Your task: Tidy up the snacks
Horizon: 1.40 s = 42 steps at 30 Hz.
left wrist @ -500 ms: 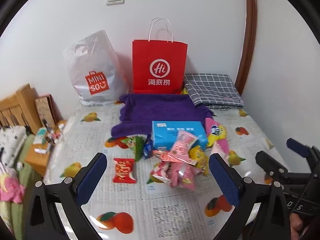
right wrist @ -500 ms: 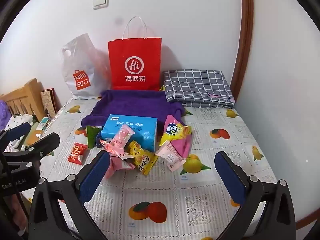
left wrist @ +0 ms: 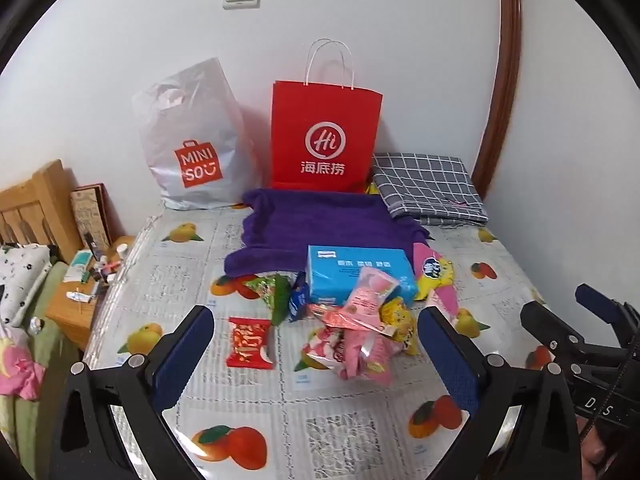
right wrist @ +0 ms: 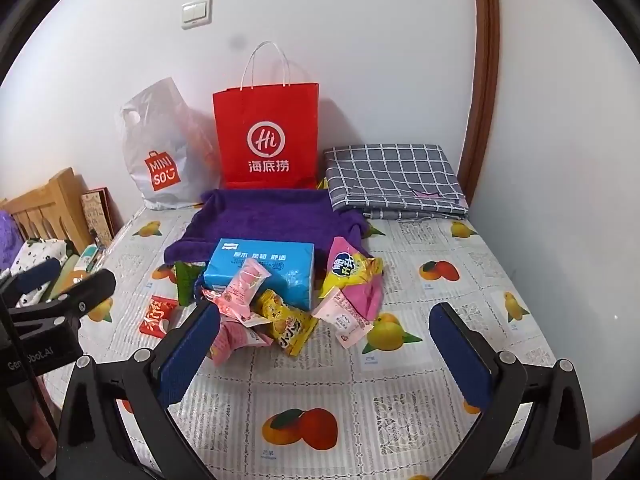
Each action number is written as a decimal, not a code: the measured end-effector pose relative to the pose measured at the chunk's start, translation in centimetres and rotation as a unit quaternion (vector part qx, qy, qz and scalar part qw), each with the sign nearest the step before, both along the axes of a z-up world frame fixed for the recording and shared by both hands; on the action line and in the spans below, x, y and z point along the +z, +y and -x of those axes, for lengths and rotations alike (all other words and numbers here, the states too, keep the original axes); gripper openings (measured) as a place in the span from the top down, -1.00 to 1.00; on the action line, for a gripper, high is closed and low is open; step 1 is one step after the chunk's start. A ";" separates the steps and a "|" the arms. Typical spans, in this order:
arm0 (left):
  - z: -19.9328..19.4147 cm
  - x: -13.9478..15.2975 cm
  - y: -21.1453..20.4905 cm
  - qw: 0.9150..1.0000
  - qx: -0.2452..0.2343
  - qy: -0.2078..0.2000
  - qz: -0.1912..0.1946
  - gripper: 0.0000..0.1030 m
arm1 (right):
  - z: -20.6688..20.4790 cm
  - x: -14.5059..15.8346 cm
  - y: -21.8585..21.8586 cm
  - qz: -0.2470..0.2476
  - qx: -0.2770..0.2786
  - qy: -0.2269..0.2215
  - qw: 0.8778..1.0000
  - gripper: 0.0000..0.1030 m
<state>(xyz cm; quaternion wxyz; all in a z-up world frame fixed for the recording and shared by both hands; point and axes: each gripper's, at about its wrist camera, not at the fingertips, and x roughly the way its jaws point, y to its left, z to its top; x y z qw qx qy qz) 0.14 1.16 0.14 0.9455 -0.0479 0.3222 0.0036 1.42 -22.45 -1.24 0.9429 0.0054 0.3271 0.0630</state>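
Observation:
A heap of snack packets lies mid-table around a blue box [left wrist: 358, 276] [right wrist: 264, 270]: a red packet [left wrist: 249, 342] [right wrist: 157, 316] off to the left, a green packet [left wrist: 272, 292], pink packets [left wrist: 360, 354] [right wrist: 244, 284] and yellow ones [right wrist: 290, 326] [right wrist: 352, 270]. My left gripper [left wrist: 316, 346] hovers in front of the heap, jaws wide open and empty. My right gripper [right wrist: 324, 340] also stands open and empty, short of the packets. Each gripper shows at the edge of the other's view.
A red paper bag [left wrist: 325, 140] [right wrist: 266, 136] and a white plastic bag [left wrist: 192, 144] [right wrist: 160, 152] stand against the back wall. A purple towel [left wrist: 320, 224] and folded checked cloth [left wrist: 428, 186] lie behind the snacks. A wooden bedframe and cluttered nightstand [left wrist: 80, 280] sit left of the table.

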 end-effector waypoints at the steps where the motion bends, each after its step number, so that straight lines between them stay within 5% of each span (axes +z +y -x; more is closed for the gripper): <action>1: 0.0 0.1 0.0 1.000 0.000 -0.003 -0.001 -0.99 | 0.3 0.1 0.4 -0.001 -0.001 0.000 1.000 -1.00; 11: 0.4 0.2 -0.3 0.999 -0.018 -0.007 0.028 -0.98 | 0.5 0.9 0.5 -0.003 -0.008 -0.003 1.000 -1.00; 42: 0.8 0.6 -0.1 1.000 0.000 -0.012 0.018 -0.98 | 0.8 1.1 0.3 -0.002 -0.015 -0.008 1.000 -1.00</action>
